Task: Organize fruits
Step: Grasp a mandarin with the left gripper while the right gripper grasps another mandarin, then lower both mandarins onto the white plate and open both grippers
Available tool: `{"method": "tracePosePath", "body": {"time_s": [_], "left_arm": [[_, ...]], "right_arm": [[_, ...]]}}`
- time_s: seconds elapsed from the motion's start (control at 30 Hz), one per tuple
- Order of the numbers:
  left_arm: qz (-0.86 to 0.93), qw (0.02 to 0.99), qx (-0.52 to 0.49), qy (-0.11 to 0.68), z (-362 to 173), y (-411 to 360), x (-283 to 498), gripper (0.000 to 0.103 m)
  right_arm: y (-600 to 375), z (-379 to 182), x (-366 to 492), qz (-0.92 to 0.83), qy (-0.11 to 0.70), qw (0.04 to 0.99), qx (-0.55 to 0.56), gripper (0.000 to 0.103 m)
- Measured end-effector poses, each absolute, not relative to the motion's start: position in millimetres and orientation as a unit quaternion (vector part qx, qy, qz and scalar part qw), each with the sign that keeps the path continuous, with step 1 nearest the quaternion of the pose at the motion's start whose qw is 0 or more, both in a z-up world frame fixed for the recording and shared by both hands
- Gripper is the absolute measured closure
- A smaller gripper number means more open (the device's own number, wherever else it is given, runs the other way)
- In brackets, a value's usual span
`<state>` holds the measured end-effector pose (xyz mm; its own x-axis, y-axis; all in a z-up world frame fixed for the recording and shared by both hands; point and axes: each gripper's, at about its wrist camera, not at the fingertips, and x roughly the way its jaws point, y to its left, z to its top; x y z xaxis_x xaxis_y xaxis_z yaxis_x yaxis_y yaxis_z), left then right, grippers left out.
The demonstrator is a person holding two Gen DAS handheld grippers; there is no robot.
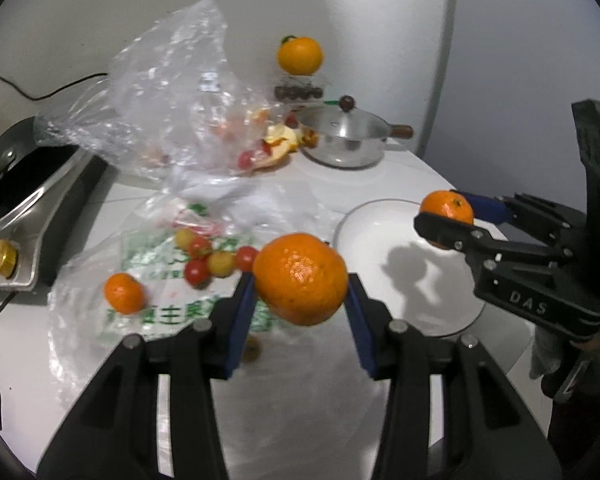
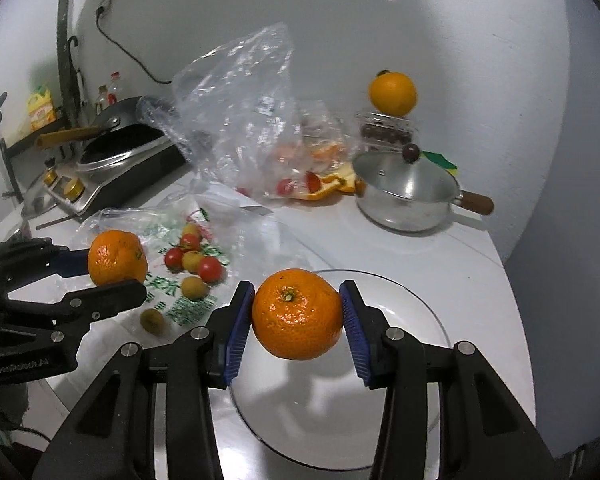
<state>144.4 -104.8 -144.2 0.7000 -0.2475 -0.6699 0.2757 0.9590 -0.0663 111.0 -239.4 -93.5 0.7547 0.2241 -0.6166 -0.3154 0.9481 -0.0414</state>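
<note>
My left gripper (image 1: 300, 280) is shut on a tangerine (image 1: 296, 268), held in the air above the printed plastic bag (image 1: 172, 312). My right gripper (image 2: 298, 312) is shut on a second tangerine (image 2: 300, 320), which hangs over the white plate (image 2: 424, 320). Each wrist view shows the other gripper from the side: the right gripper (image 1: 444, 210) with its tangerine (image 1: 448, 204) over the plate (image 1: 372, 248), and the left gripper (image 2: 116, 276) with its tangerine (image 2: 114, 258). A third tangerine (image 1: 124, 293) and several cherry tomatoes (image 1: 204, 260) lie on the bag.
A crumpled clear bag (image 1: 168, 92) holding fruit and peel stands behind. At the back right a steel pot with lid (image 1: 346, 138) sits below an orange (image 1: 300, 56) on a clear box. An induction cooker with a wok (image 1: 24, 204) fills the left.
</note>
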Motion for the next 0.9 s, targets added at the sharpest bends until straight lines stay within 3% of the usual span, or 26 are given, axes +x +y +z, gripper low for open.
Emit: {"method": "tracePosePath", "body": {"time_s": [0.9], "left_arm": [[-0.201, 0.890, 0.036, 0.409, -182, -198, 161, 0.057]], "right_arm": [[-324, -134, 111, 0.122, 0.356, 0.925, -0.048, 0.057]]}}
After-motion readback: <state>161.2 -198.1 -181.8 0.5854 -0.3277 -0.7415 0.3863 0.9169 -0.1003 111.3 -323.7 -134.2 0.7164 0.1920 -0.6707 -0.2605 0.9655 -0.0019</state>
